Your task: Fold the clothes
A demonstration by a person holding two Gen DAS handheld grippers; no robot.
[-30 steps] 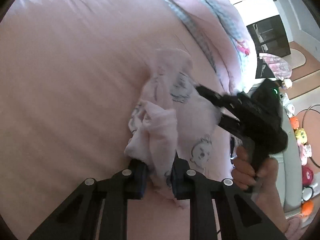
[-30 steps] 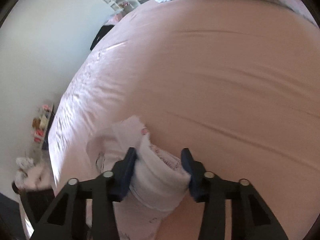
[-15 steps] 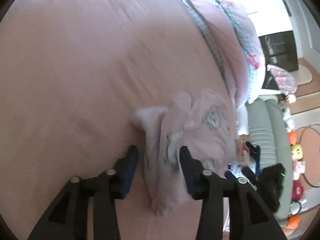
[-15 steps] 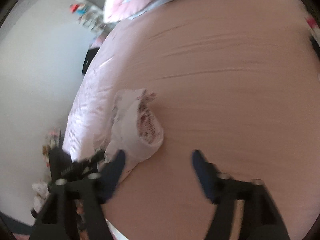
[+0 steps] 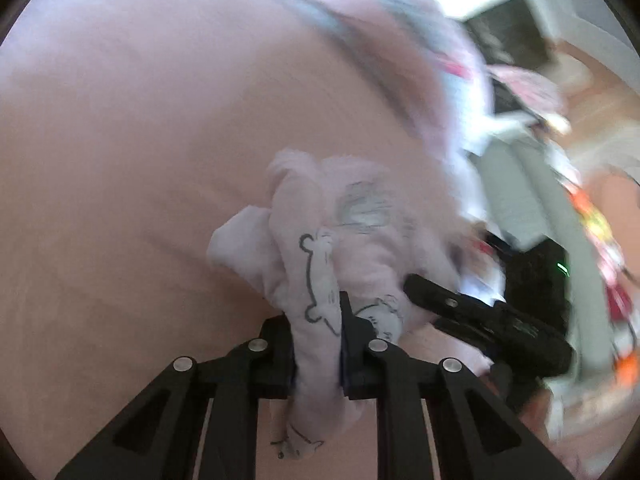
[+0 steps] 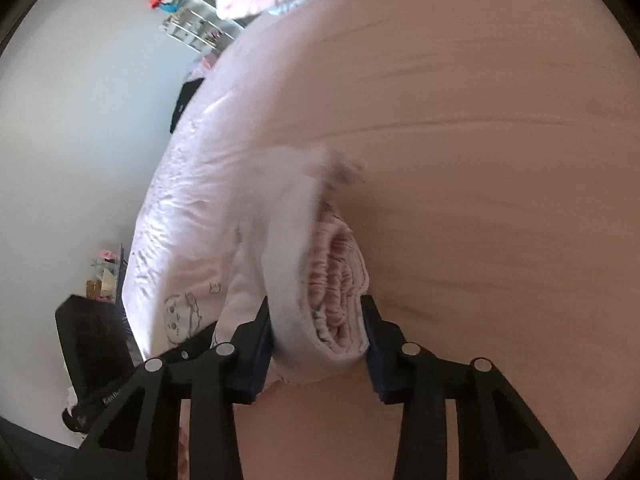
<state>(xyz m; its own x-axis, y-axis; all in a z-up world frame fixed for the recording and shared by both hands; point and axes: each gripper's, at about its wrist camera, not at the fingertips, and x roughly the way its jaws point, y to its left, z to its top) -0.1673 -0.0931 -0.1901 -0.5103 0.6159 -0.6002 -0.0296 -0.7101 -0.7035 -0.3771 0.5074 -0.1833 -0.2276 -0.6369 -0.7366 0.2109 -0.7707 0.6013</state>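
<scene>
Regripping one pink printed garment point(image 5: 320, 248) bunched above the pink bed point(image 5: 120, 140), left gripper point(image 5: 316, 344) closing on a thin fold, right gripper point(image 6: 318, 340) closing around the thick gathered waistband. Next, probably needing the two pulled apart to spread it flat. Counting one garment, two grippers.

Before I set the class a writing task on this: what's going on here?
A person is working on a small pink garment on a pink bed with two handheld grippers. The left gripper is closing on a bunched fold of it. The right gripper is closing round its rolled, elasticated edge. The garment is crumpled, not yet folded.
</scene>
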